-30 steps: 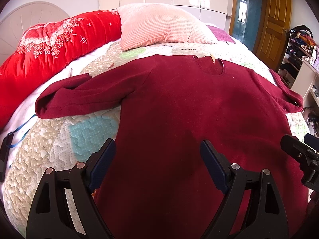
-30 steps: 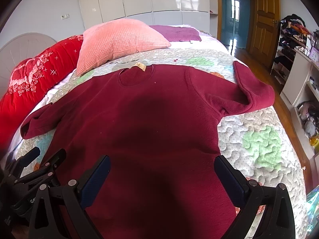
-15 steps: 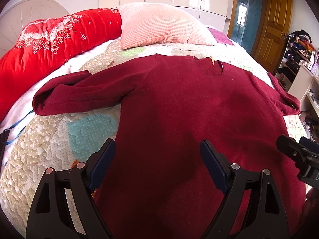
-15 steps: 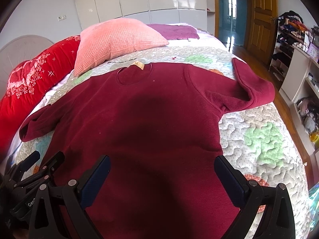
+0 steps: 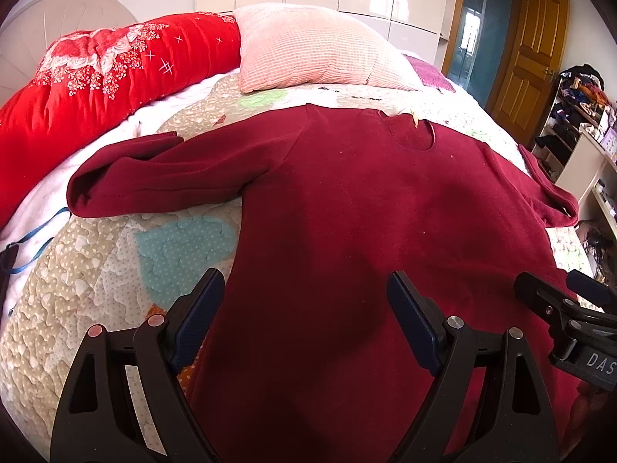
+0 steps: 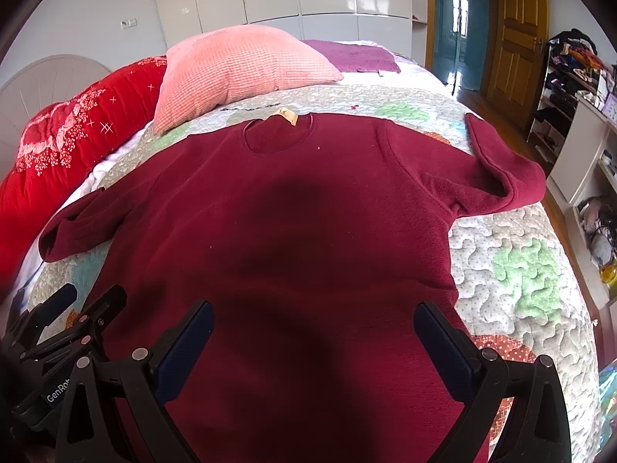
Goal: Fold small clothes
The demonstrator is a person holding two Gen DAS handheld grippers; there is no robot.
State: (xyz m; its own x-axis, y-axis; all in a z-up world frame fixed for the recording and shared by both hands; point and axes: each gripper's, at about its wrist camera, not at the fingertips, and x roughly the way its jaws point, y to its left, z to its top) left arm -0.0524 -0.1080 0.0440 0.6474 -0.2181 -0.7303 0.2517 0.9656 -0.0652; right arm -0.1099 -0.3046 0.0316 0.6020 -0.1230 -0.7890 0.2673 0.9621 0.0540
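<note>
Fleece in deep burgundy, a long-sleeved sweater (image 6: 293, 231), lies spread flat on the quilted patchwork bedspread (image 6: 516, 270), neckline toward the pink waffle-textured pillow (image 6: 239, 65), both sleeves out sideways with their cuffs doubled back. Nothing is folded yet. The left gripper (image 5: 304, 308) and right gripper (image 6: 313, 332) hover over the lower body, both with jaws spread wide and holding nothing. To begin well, each should probably pinch 1 sleeve (image 5: 154, 181) near the cuff, catching both layers, then carry it straight across the chest without dragging the body askew.
</note>
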